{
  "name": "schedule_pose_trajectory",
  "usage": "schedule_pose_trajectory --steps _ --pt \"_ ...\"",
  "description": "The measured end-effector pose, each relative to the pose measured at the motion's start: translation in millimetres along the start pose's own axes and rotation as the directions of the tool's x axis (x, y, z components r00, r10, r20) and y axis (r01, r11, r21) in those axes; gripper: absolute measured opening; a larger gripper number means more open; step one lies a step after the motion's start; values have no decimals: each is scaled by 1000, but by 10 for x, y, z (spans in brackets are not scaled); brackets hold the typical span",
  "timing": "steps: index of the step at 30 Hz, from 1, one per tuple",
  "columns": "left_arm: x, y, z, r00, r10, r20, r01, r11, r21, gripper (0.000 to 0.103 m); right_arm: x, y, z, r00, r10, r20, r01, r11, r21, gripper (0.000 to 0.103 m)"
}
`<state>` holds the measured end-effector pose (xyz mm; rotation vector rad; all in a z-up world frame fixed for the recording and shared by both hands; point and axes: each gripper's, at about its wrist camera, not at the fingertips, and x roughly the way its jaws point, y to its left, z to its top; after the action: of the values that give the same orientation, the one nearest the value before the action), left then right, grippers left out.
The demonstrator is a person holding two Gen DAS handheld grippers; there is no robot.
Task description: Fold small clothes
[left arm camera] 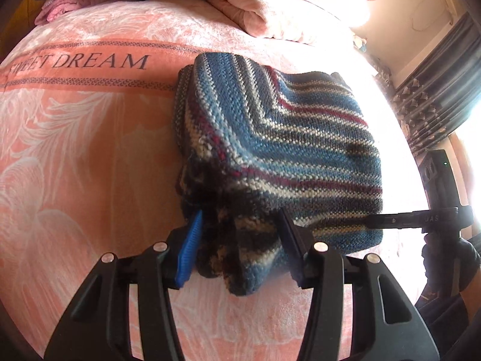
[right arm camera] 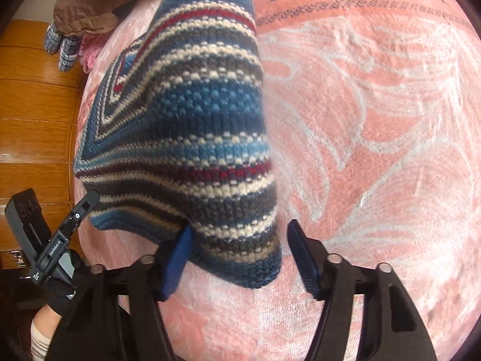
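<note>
Striped knit sweater (left arm camera: 270,150) folded, lying on pink blanketed bed (left arm camera: 84,156), straight ahead of both tools. Left tool (left arm camera: 240,243) jaws apart, straddling the sweater's near bunched edge. Right tool (right arm camera: 240,255) jaws apart, a sweater corner between them, its left finger (right arm camera: 177,261) touching the knit

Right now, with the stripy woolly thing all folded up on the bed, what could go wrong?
The folded blue, cream and red striped knit garment is thick and bunched at its near edge, so it might spring open once let go. Both the left gripper and the right gripper have open fingers around its corners; pulling away carelessly could snag the loose knit. The pink patterned plush blanket looks soft, so the stack may slump.
</note>
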<state>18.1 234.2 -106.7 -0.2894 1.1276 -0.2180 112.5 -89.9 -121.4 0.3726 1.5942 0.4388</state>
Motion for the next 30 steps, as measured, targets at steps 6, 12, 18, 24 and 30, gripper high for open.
schedule_pose_trajectory --steps 6,12,18,24,30 --pt "163 145 -75 999 28 -24 -29 999 -37 53 66 17 -99 997 -75 15 76 996 -48 49" --pt "92 225 -135 999 24 -43 -29 992 -123 59 -42 -24 -104 998 -54 20 54 998 -12 55" --pt "-458 -62 -127 997 72 -6 -72 994 -78 59 -706 249 -308 974 -129 188 139 989 -44 81" --pt "-1139 -394 -337 981 160 107 -157 987 -36 87 -1218 648 -698 888 -273 371 320 945 -72 99" --pt "-1601 -517 -746 968 201 150 -196 979 -53 91 -1357 885 -1216 813 -336 475 428 899 -96 99"
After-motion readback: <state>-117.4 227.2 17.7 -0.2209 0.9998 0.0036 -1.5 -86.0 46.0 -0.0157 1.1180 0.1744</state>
